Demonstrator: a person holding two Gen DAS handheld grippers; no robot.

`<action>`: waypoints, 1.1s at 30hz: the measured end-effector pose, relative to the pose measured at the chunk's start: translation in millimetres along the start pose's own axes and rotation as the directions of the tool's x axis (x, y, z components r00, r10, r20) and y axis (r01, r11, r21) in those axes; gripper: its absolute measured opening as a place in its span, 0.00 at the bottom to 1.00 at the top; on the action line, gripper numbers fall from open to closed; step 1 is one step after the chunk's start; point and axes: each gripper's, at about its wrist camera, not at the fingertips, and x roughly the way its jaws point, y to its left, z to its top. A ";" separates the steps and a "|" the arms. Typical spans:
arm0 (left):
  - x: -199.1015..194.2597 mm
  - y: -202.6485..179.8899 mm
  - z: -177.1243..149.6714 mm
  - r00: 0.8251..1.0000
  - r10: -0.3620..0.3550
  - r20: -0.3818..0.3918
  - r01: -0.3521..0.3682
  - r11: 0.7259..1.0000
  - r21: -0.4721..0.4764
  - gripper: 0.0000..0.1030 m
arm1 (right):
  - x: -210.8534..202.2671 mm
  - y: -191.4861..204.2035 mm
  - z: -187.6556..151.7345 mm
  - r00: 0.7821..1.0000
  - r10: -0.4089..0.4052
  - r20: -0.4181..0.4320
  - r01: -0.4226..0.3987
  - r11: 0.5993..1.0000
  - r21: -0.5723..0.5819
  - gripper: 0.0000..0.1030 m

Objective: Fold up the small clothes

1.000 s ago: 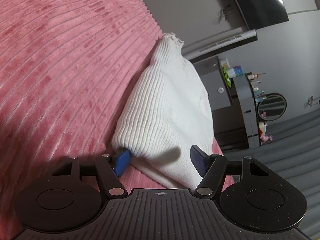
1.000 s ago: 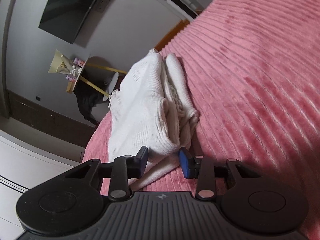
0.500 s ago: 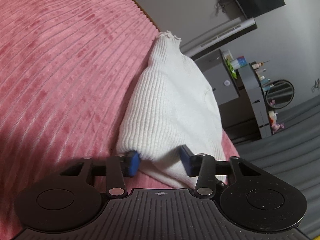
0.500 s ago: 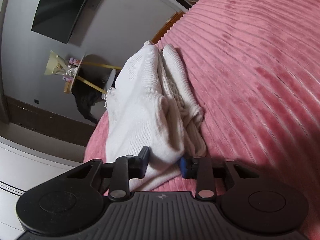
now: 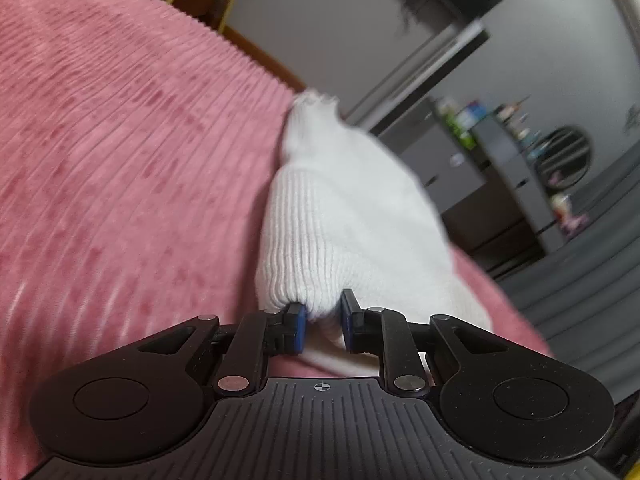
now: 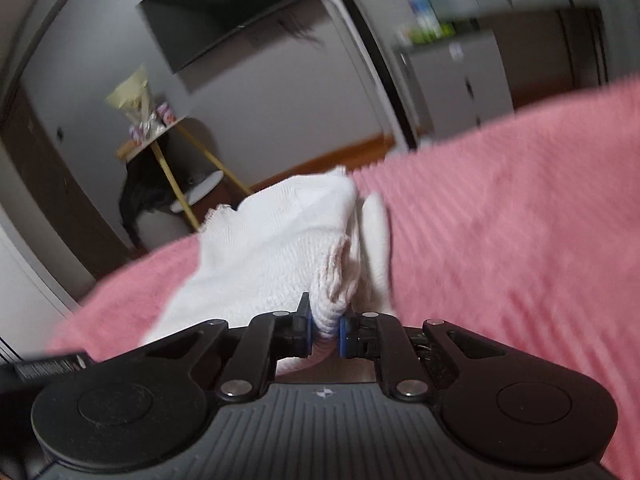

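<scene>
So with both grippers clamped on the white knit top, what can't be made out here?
- Left wrist view: the white knit top near edge, hidden behind the left gripper.
- Right wrist view: how many layers the right gripper pinches; motion blur smears the folds.
- Both views: the pink blanket is cut off by the frame edges.
- Shelf items: too blurred to identify.

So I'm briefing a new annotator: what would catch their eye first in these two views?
The white knit garment, bunched at centre on the pink ribbed blanket. Then the two black claws: the left claw and the right claw each pinch a near edge of it.
</scene>
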 end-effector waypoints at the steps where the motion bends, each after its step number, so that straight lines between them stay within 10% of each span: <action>1: 5.1 1.0 -2.4 1.000 0.026 -0.017 -0.026 1.000 0.009 0.20 | 3.8 0.4 -3.2 1.000 -0.018 -0.014 0.018 1.000 -0.017 0.10; 15: -3.4 15.6 -9.6 0.995 0.075 -0.059 -0.075 0.997 -0.005 0.45 | 10.5 -10.2 0.3 0.982 -0.118 -0.146 0.086 0.974 -0.209 0.55; 17: -18.6 14.0 -10.4 0.975 0.220 -0.012 -0.220 0.976 0.007 0.81 | -2.3 -0.4 0.2 0.971 -0.218 -0.101 0.180 0.938 -0.298 0.58; 21: -51.9 1.8 -13.7 0.942 0.330 0.056 -0.334 0.936 0.113 0.85 | -35.0 2.5 -5.4 0.955 -0.255 -0.154 0.207 0.940 -0.272 0.61; 28: -90.8 -35.7 -43.7 0.898 0.422 0.123 -0.439 0.856 0.273 0.98 | -65.8 7.0 -31.8 0.909 -0.287 -0.303 0.203 0.939 -0.278 0.96; 33: -93.1 -48.7 -39.3 0.870 0.486 0.083 -0.485 0.812 0.326 0.98 | -81.0 32.0 -24.5 0.910 -0.297 -0.291 0.191 0.920 -0.341 0.96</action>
